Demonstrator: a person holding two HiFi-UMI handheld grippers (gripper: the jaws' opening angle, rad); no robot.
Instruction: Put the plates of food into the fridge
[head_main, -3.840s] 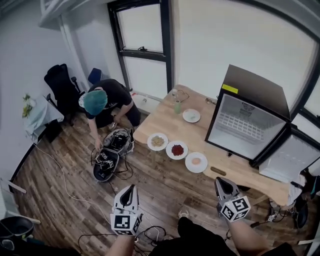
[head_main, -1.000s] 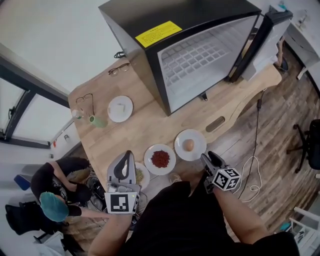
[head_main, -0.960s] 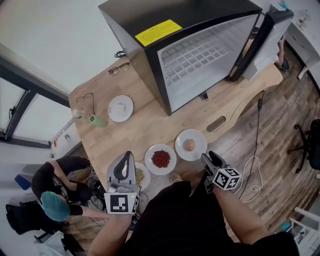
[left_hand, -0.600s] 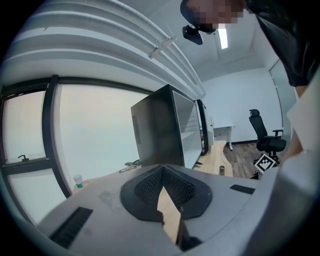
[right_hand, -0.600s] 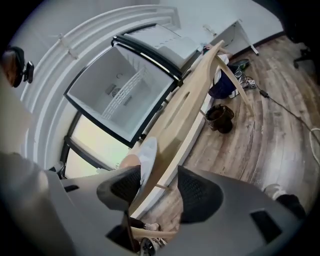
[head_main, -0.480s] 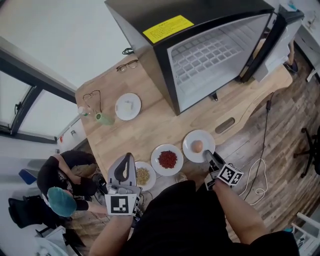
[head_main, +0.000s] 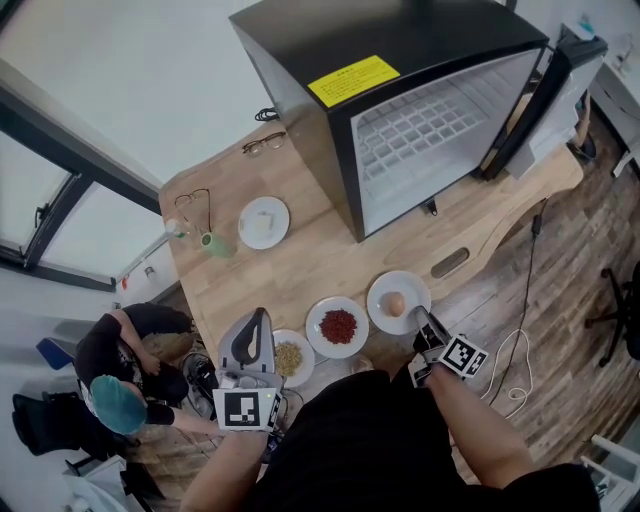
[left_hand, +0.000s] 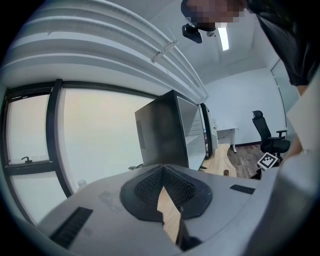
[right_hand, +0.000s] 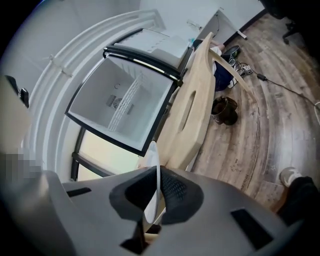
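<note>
Gently: lift level with the right tongs (head_main: 419, 319), just closed on the rim of the egg plate (head_main: 381, 291). Keep the left tongs (head_main: 257, 316), shut and empty, clear.

We see a pale wooden desk (head_main: 310, 265), smooth and matt, a fridge (head_main: 330, 35) with glossy black shell and white plastic lining, a smooth white glazed egg plate (head_main: 381, 293), our right tool (right_hand: 155, 177) in matt grey plastic, dark plank floor (head_main: 590, 230) of grained wood
</note>
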